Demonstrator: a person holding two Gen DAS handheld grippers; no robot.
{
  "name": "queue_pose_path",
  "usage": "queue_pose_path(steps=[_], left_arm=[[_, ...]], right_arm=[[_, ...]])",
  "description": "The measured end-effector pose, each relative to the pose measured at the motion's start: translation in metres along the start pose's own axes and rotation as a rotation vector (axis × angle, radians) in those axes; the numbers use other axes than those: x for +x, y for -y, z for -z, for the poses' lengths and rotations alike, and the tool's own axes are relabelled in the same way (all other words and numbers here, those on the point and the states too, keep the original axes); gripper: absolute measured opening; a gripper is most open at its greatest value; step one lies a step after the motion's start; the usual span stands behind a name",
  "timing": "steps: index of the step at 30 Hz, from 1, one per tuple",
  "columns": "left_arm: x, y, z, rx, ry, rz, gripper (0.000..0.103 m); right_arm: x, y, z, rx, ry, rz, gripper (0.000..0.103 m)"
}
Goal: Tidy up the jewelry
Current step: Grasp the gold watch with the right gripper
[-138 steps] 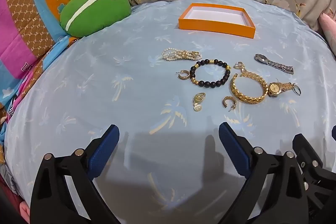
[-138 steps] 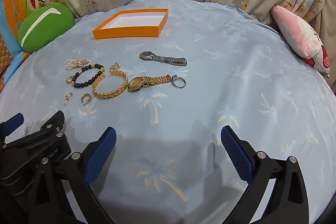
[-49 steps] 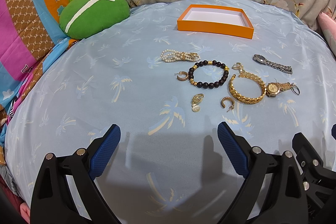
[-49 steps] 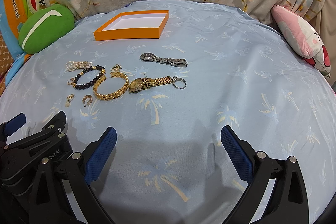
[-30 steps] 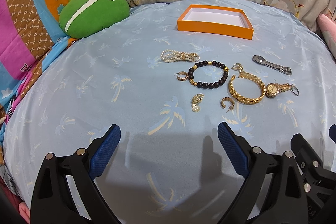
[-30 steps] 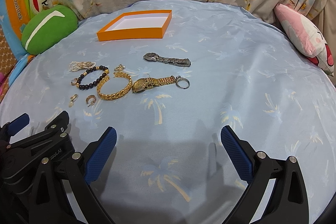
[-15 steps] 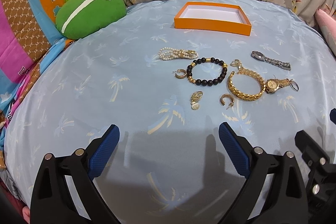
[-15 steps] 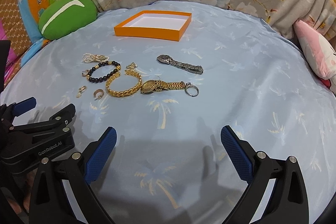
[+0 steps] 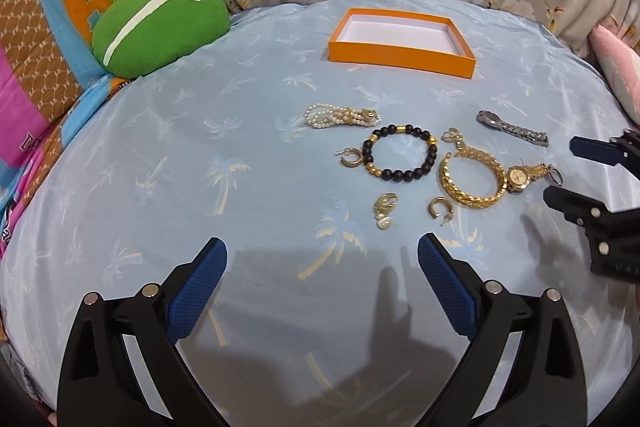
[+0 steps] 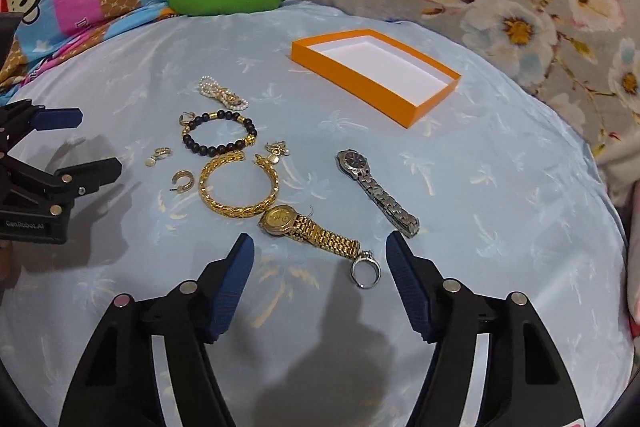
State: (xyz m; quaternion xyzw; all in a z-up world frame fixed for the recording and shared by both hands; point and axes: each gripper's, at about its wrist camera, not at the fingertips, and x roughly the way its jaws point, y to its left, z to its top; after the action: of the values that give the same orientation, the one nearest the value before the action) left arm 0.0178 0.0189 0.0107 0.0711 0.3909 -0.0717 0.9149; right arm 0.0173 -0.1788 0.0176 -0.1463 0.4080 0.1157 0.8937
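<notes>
Jewelry lies loose on the blue bedsheet [image 10: 500, 187], none of it yet in the orange box [image 10: 434, 105] at the far side.

Right gripper [image 10: 320, 259] hangs with jaws spread wide just near of the gold watch [image 10: 308, 225], whose band and ring [image 10: 363, 273] sit between the tips; lower squarely and pinch the band (not the slippery dial). Left gripper [image 9: 322, 259], jaws also wide and empty, waits near of the earrings [image 9: 385, 210].
</notes>
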Motion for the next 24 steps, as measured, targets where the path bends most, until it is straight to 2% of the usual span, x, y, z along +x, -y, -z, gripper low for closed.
queue_pose_path(steps=[4, 7, 12, 16, 19, 20, 24], left_arm=[[0.006, -0.009, 0.000, -0.014, -0.009, -0.008, 0.094], [0.009, -0.014, -0.002, -0.020, -0.015, -0.011, 0.094], [0.014, -0.016, -0.005, -0.016, -0.024, 0.005, 0.094], [0.015, -0.013, -0.009, -0.005, -0.024, 0.018, 0.094], [0.015, -0.012, -0.012, 0.000, -0.030, 0.020, 0.094], [0.015, -0.012, -0.012, 0.002, -0.033, 0.023, 0.094], [0.016, -0.012, -0.013, 0.001, -0.037, 0.027, 0.094]], right_arm=[[0.014, -0.001, -0.006, -0.098, -0.030, -0.062, 0.061], [0.023, -0.004, -0.008, -0.151, -0.053, -0.083, 0.054], [0.028, -0.001, -0.015, -0.140, -0.071, -0.148, 0.045], [0.033, 0.002, -0.018, -0.049, -0.092, -0.201, 0.032], [0.030, 0.000, -0.015, 0.027, -0.096, -0.182, 0.030], [0.028, 0.000, -0.012, 0.066, -0.101, -0.178, 0.022], [0.015, -0.005, -0.001, 0.209, -0.110, -0.119, 0.021]])
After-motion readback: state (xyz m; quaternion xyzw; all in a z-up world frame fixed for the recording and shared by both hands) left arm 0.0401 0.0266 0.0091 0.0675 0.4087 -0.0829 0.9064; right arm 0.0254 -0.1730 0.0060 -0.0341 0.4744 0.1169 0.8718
